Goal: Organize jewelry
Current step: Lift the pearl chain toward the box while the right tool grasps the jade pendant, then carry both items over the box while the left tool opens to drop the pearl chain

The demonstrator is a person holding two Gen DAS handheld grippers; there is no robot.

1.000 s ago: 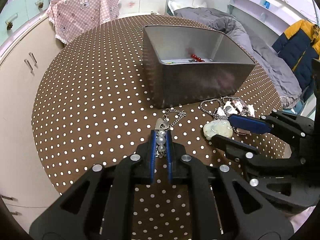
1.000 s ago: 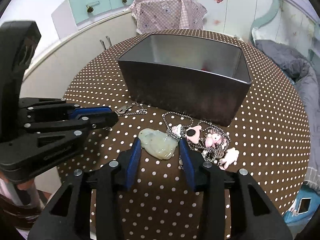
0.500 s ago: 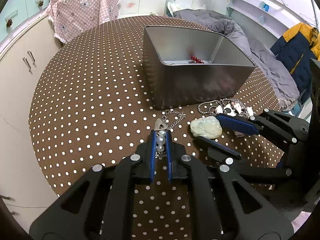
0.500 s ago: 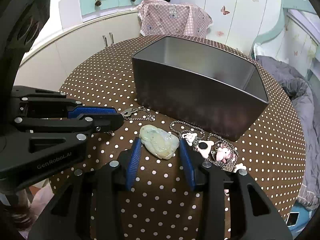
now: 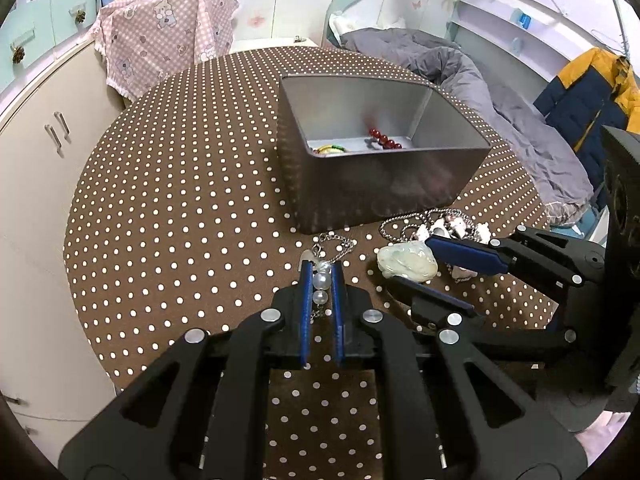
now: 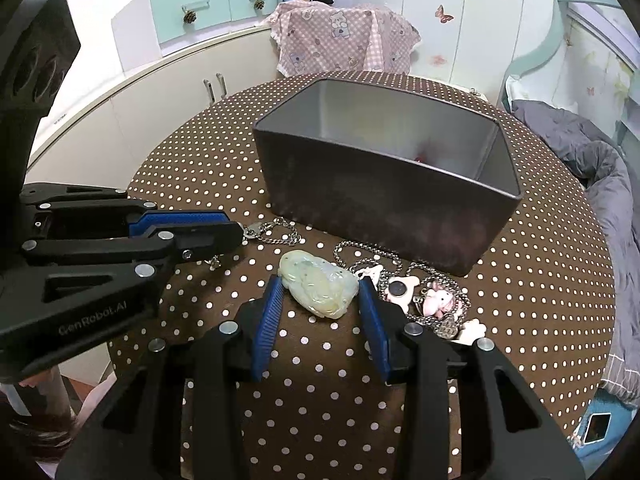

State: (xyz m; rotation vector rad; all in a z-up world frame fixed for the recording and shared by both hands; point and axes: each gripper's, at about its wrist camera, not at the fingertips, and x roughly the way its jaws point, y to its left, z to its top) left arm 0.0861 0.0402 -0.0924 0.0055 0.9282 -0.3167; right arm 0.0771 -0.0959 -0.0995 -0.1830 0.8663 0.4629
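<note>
A short string of pearls on a silver chain [image 5: 321,280] is pinched in my left gripper [image 5: 321,268], which is shut on it; the chain's end [image 6: 280,232] trails on the table. My right gripper [image 6: 320,282] is shut on a pale green jade pendant [image 6: 318,286], its pads pressing both sides. The pendant [image 5: 406,262] sits just above the cloth, right of the left gripper. A grey metal box [image 5: 384,196] stands open behind both, with red beads [image 5: 386,142] and a green-yellow piece [image 5: 330,148] inside. A chain necklace with pink charms [image 6: 420,292] lies beside the box.
The round table [image 5: 180,200] has a brown dotted cloth. Cream cabinets [image 6: 160,92] curve round the left, with a pink checked cloth [image 6: 344,36] behind. A bed with a grey duvet [image 5: 500,92] lies right. A phone [image 6: 596,426] lies on the floor.
The jade pendant, held in the right gripper, has come away from the charm necklace toward the left gripper. The left gripper keeps its hold on the pearl chain.
</note>
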